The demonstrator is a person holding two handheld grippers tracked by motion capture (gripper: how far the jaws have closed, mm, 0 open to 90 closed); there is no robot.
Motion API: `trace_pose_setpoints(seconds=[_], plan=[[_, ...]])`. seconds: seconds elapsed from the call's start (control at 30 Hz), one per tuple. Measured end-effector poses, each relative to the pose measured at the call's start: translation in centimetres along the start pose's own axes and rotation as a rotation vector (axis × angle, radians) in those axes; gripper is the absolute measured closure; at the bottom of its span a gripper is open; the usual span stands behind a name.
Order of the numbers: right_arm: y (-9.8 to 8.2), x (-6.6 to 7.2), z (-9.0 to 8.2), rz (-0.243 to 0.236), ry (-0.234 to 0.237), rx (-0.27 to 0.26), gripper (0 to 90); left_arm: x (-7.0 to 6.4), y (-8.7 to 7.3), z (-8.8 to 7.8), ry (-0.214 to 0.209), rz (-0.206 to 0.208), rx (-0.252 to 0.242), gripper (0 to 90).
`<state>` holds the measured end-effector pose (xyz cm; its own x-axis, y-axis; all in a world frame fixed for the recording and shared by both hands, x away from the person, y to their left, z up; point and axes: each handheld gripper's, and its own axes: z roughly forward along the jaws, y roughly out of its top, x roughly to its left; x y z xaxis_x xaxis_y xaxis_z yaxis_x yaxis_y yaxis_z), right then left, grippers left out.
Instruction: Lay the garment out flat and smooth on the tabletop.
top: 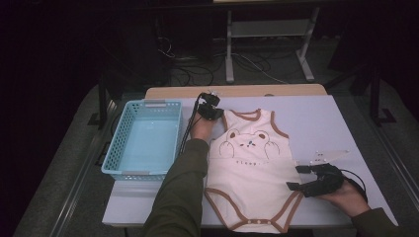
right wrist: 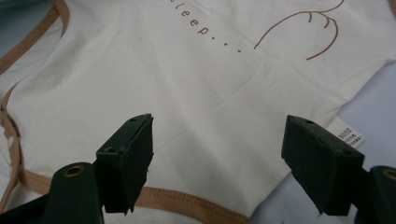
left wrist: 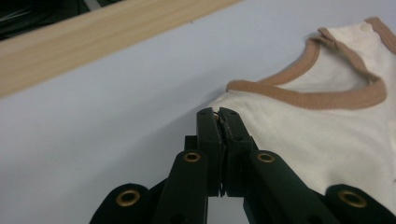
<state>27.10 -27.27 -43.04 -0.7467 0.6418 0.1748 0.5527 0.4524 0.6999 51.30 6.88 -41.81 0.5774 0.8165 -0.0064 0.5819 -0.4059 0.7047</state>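
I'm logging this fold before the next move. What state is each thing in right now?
Baby bodysuit: lying flat, front up, on the table, left shoulder edge pinched.
Left gripper: shut on the bodysuit's shoulder edge.
Right gripper: open, fingers spread over the bodysuit's lower side edge, not pinching it.
Blue basket: upright, empty, left of the bodysuit.
Table: covered by a pale sheet.

Dim room, evenly lit table, slightly soft focus.
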Motion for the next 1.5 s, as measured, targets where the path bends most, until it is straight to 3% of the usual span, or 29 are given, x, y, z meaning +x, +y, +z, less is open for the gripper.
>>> trace_pose_setpoints(seconds=[0.27,0.43,0.5,0.6,0.83,0.97,1.23,1.43,1.5], plan=[[0.0,0.0,0.0,-0.002,-0.003,-0.003,24.2,0.4,2.1,0.6,0.049,0.045,0.029,87.6],[-0.1,-0.1,-0.1,-0.004,-0.005,-0.001,24.2,0.3,2.3,1.6,0.062,0.061,0.038,85.6],[-0.2,-0.1,-0.1,-0.001,-0.003,-0.001,24.2,0.3,1.8,2.0,0.065,0.047,0.058,78.1],[-0.2,-0.2,-0.1,0.003,-0.004,-0.003,24.2,0.1,1.1,1.5,0.063,0.022,0.048,70.2],[-0.2,-0.1,-0.1,0.001,-0.007,-0.003,24.2,-0.6,-1.0,-0.9,0.052,-0.015,0.051,68.8],[0.0,0.0,-0.1,-0.006,-0.004,-0.002,24.2,-1.9,-2.8,-2.8,0.027,-0.020,0.051,65.2],[0.1,-0.1,0.0,-0.011,0.004,-0.005,24.0,-2.9,-3.9,-5.0,-0.051,-0.001,0.024,49.8],[0.1,-0.3,0.0,-0.007,0.007,-0.016,23.1,-4.1,-4.9,-6.7,-0.126,-0.009,-0.031,38.6],[0.1,-0.3,0.1,-0.008,0.008,-0.018,22.7,-4.2,-5.1,-7.0,-0.133,0.008,-0.028,35.2]])
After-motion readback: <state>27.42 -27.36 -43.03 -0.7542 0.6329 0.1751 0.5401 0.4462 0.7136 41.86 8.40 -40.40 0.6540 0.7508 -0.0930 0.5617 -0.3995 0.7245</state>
